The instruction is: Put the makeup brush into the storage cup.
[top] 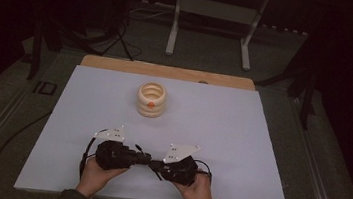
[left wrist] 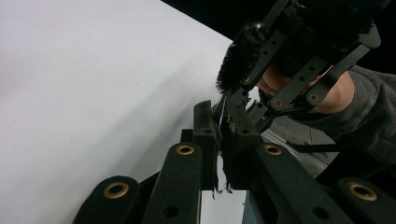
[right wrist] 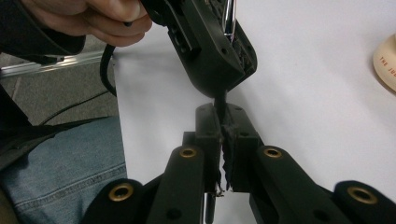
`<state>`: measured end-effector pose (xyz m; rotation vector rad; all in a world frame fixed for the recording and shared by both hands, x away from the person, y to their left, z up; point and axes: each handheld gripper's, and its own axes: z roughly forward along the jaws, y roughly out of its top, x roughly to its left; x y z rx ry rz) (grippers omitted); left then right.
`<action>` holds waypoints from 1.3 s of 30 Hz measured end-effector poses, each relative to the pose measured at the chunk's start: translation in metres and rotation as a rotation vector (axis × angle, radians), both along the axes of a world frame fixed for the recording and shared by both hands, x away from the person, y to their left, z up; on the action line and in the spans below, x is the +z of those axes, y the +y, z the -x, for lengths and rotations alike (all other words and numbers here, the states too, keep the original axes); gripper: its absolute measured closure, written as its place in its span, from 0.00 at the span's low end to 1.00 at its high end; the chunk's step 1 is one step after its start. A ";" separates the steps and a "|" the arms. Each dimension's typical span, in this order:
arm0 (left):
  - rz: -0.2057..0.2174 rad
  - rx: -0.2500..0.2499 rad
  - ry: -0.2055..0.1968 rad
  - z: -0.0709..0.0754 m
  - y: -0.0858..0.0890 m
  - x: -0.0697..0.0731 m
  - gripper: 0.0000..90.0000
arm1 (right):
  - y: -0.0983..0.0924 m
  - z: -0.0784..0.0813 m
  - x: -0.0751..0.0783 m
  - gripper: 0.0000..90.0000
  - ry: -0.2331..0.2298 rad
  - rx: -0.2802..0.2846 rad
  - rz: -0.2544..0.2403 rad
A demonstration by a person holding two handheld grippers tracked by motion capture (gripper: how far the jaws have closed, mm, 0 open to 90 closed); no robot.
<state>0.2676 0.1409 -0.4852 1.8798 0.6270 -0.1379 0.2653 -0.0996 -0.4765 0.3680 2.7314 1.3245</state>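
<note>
Seemingly mid-job. Both grippers meet nose to nose at the near edge of the table (top: 235, 136), just in front of the person. Left gripper (top: 143, 159) and right gripper (top: 156, 165) have their tips all but touching. A thin dark pen (right wrist: 219, 100) bridges them. In the right gripper view it runs from between that gripper's fingers (right wrist: 205, 126) straight ahead into the left gripper's fingers, where a silvery clip (right wrist: 229, 18) glints between the pads. Both sets of fingers are pressed nearly together on it, with only the pen's thickness between them. Judgement: this looks like a pull-apart or a hand-over of the pen. The grip on both ends is made, but the pen is in one piece and neither end is let go, so the parting itself is left to do. Well beyond the fingertips, mid-table, stands a cream stack of rings (top: 151, 99) with an orange spot on its near side, untouched. Writing: red capitals on the ring stack at the right gripper view's edge (right wrist: 386, 58), starting "THE JU", the rest cut off. No brand can be read on the pen or grippers.
</note>
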 end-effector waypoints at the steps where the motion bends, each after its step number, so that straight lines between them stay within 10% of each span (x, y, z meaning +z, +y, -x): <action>1: -0.003 0.001 -0.004 0.000 0.000 0.001 0.95 | 0.000 0.000 0.000 0.95 -0.002 0.001 -0.002; 18: -0.052 0.040 -0.058 0.003 0.002 0.009 0.95 | -0.019 -0.012 -0.005 0.69 0.054 -0.032 -0.050; 39: -0.106 0.082 -0.077 0.001 0.006 0.011 0.95 | -0.088 -0.036 -0.008 0.44 0.091 -0.244 -0.075</action>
